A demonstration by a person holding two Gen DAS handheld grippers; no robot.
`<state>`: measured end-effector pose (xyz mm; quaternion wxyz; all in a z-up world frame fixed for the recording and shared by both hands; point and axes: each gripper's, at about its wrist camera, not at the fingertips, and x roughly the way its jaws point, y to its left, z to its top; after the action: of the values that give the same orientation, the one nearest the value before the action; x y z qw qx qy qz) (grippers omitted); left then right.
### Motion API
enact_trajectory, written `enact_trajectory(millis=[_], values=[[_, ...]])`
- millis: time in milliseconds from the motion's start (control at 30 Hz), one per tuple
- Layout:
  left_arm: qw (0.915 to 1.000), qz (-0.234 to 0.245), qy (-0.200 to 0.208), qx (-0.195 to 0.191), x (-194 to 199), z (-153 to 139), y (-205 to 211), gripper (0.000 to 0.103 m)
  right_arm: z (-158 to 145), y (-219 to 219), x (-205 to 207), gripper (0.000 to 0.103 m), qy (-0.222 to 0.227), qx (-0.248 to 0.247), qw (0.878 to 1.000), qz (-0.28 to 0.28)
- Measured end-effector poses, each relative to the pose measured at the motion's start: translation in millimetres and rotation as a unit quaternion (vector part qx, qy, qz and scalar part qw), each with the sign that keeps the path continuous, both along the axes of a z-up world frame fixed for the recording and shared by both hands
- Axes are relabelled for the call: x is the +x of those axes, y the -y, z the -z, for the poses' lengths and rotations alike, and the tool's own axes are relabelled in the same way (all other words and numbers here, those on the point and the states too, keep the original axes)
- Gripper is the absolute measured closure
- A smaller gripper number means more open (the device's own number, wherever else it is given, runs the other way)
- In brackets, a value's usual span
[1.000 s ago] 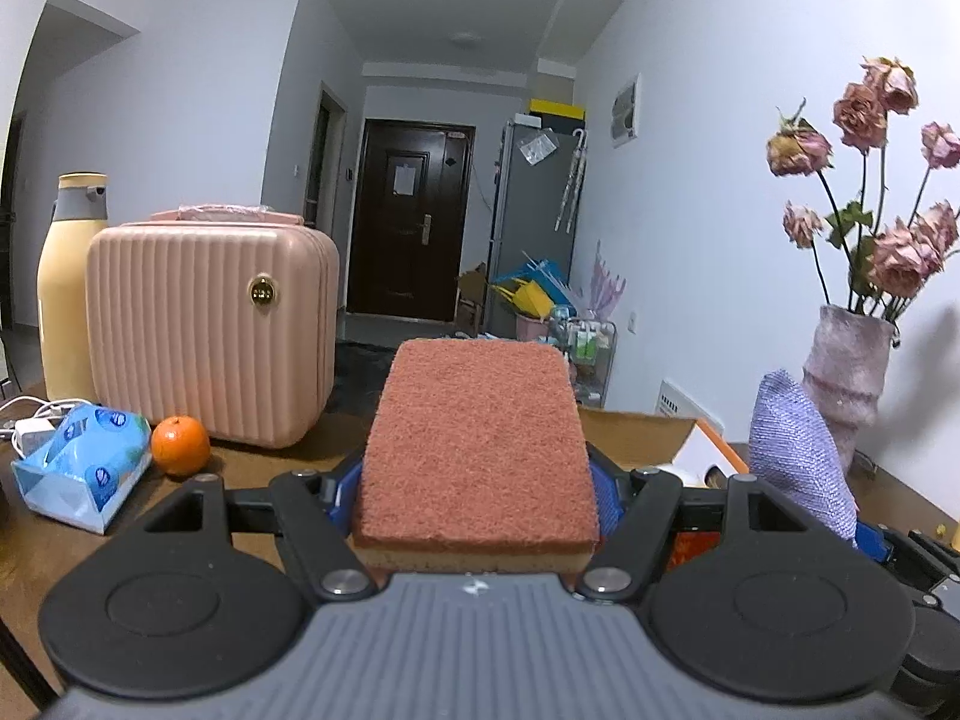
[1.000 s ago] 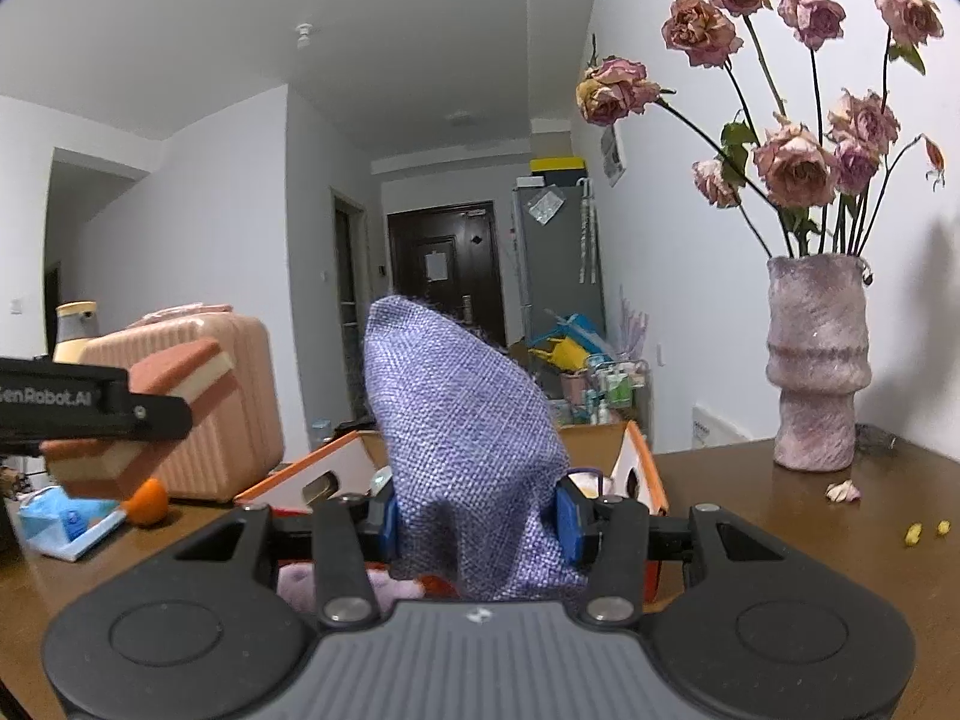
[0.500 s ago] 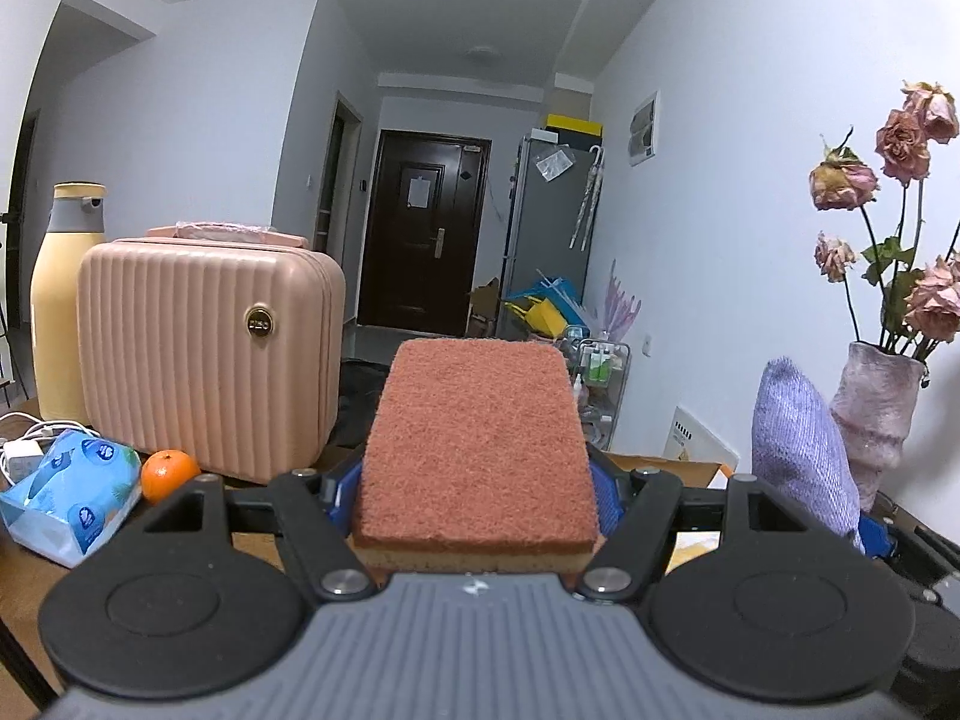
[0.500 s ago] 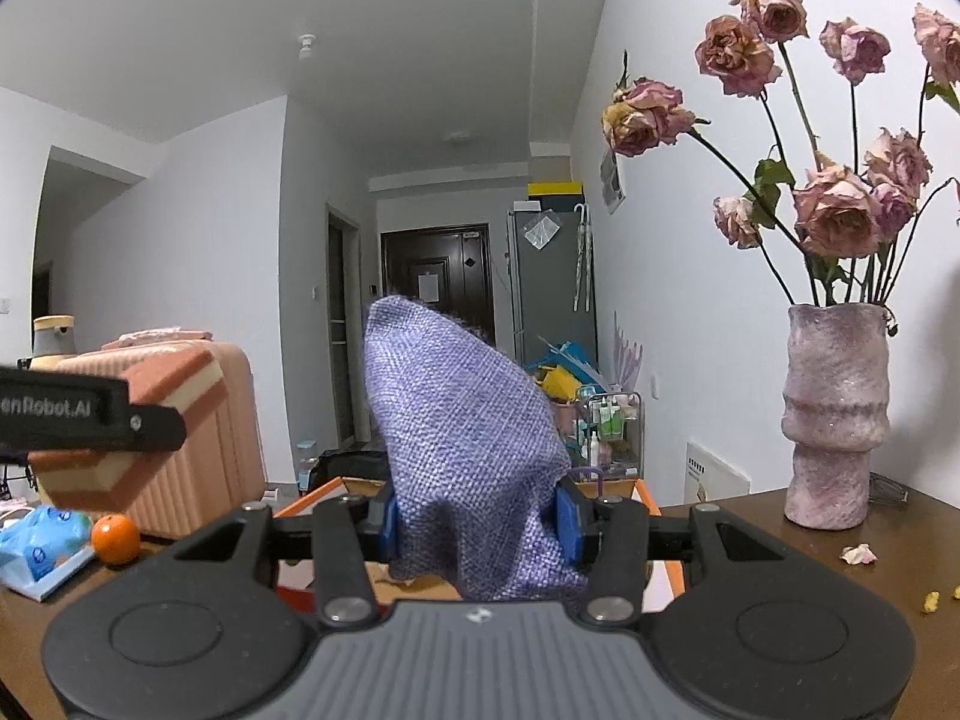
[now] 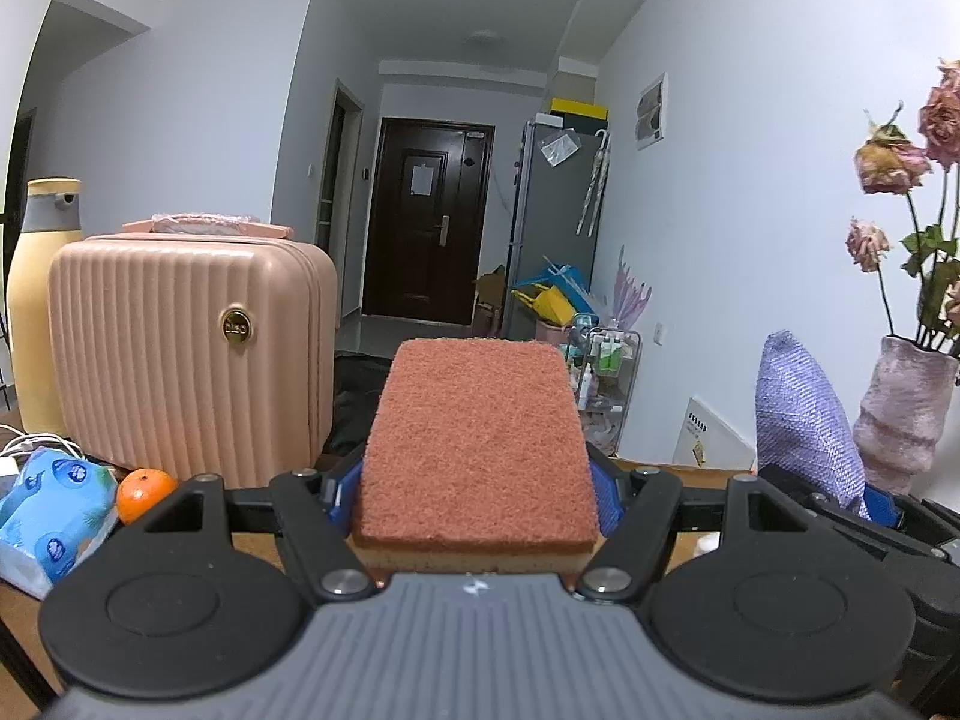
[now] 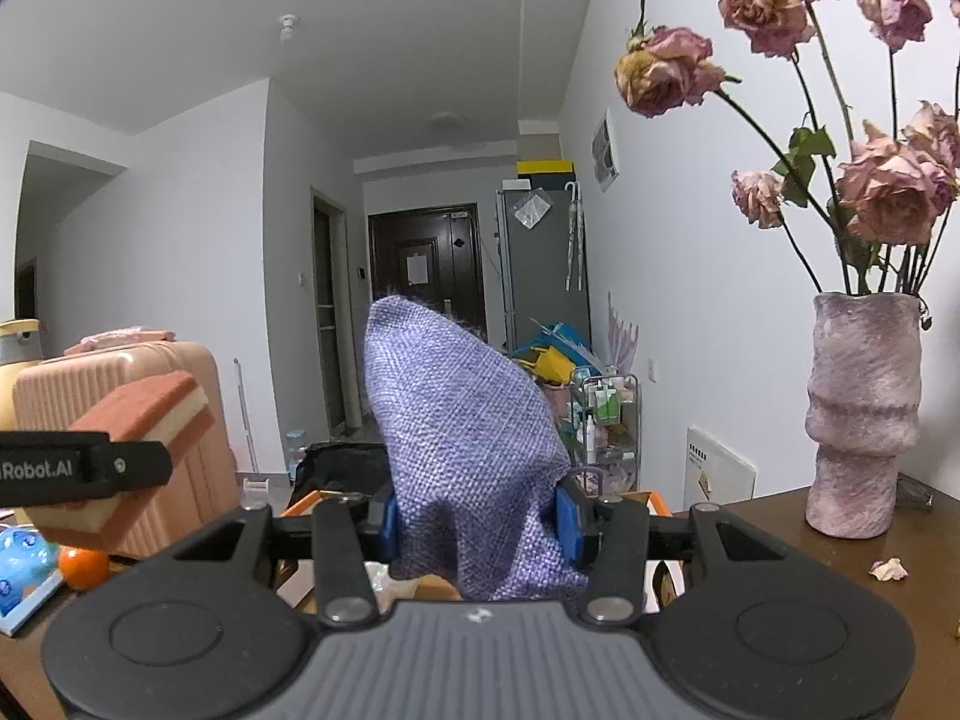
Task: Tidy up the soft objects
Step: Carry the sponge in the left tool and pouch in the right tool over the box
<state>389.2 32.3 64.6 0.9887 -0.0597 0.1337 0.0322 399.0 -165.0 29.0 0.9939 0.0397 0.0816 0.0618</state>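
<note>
My left gripper (image 5: 477, 498) is shut on a reddish-brown sponge (image 5: 477, 438) with a pale yellow layer, held level above the table. The sponge also shows in the right wrist view (image 6: 141, 438), held in the left gripper's fingers (image 6: 108, 468). My right gripper (image 6: 477, 516) is shut on a purple woven cloth pouch (image 6: 462, 438), which stands up between the blue pads. The pouch also shows at the right of the left wrist view (image 5: 801, 414). An orange-rimmed cardboard box (image 6: 306, 501) lies just below and beyond the right gripper.
A pink ribbed case (image 5: 186, 360) and a yellow bottle (image 5: 36, 300) stand at the left. A tissue pack (image 5: 48, 510) and an orange (image 5: 144, 492) lie in front of them. A vase of dried roses (image 6: 864, 414) stands right on the brown table (image 6: 780, 516).
Both grippers have risen and tilted upward with their loads; the table and the box have dropped lower in both views. Both grips are unchanged.
</note>
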Motion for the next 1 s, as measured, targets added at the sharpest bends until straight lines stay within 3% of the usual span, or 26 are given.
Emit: enact_trajectory(millis=[433,767,1000], values=[[0.9995,-0.006,-0.028,-0.014,58,10,1,0.032,-2,-18,59,0.057,-0.030,-0.011,0.999,-0.008],[0.9973,0.000,-0.071,0.021,101,37,18,0.032,14,-36,104,0.057,-0.090,-0.046,0.995,-0.015],[0.9963,0.012,-0.078,0.033,100,50,24,0.032,31,-38,115,0.057,-0.129,-0.052,0.990,-0.010]])
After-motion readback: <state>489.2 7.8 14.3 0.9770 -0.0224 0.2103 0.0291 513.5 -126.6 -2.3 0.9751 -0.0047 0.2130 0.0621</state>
